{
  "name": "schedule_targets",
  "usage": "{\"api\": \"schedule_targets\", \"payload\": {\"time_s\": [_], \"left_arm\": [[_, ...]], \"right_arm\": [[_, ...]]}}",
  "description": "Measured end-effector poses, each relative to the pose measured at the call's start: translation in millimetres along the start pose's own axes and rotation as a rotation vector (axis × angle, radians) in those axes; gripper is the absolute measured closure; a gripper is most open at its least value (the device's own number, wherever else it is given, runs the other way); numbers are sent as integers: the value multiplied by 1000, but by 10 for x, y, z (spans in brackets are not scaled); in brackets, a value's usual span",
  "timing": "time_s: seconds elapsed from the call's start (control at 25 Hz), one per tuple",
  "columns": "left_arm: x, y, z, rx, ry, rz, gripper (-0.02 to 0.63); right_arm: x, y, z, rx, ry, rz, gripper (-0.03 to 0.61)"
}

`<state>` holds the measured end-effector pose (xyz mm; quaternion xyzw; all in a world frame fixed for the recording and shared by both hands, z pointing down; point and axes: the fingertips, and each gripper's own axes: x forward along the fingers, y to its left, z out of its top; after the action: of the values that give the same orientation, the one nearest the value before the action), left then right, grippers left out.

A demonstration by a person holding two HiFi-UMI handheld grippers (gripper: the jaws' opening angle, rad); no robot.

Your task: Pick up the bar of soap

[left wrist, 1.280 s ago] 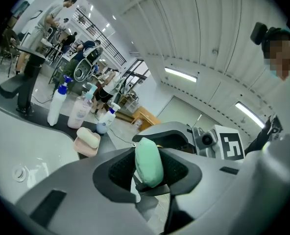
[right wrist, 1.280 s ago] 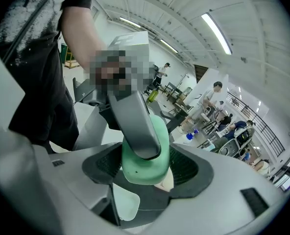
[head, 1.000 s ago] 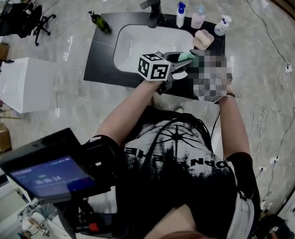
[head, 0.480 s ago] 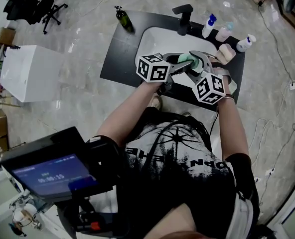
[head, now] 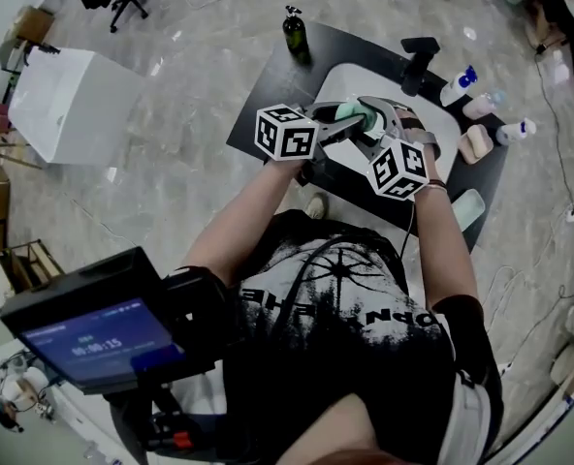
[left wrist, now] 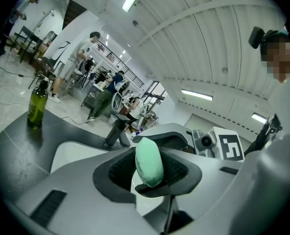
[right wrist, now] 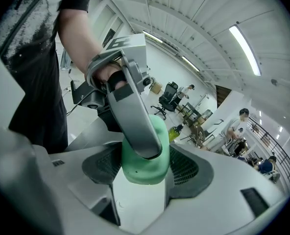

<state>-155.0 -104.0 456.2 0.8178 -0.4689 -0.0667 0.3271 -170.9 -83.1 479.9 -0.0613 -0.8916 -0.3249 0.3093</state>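
Observation:
A pale green bar of soap [head: 351, 114] hangs in the air above the white sink basin [head: 432, 132], held by both grippers at once. My left gripper [head: 353, 120] reaches in from the left and is shut on it; in the left gripper view the soap [left wrist: 149, 161] stands edge-on between the pads. My right gripper [head: 364, 114] comes from the right and is shut on the same bar. In the right gripper view the soap [right wrist: 144, 173] fills the gap between the pads, and one of the left gripper's fingers [right wrist: 135, 116] crosses in front of it.
The basin sits in a dark counter [head: 268, 114] with a black faucet [head: 418, 61] at the back. A green bottle [head: 295, 32] stands at the counter's left corner; spray bottles [head: 459, 87] and a pink block [head: 478, 143] stand at the right. A white box [head: 69, 105] is on the floor to the left.
Both grippers have moved together with the soap, from over the basin's right side to over its left front part. The grip on the soap looks the same.

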Motion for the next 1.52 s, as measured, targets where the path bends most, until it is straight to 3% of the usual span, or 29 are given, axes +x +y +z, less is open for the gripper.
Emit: {"api": "schedule_targets", "payload": {"time_s": [0.4,0.68,1.16,1.52], "left_arm": [[-735,564,213,-32,-81,110,476],[-1019,750,213,-45,-108,158,476],[-1329,998,112,-65,-96,194,476],[-1399,1248,-177,-139,-68,210,476]], "right_arm": [[681,-7,630,-82,-74,81,288],[920,73,845,-111,-107,117,288],[1234,239,1040,-109,-117,156,288],[1498,496,949,-75,-103,223,288]]}}
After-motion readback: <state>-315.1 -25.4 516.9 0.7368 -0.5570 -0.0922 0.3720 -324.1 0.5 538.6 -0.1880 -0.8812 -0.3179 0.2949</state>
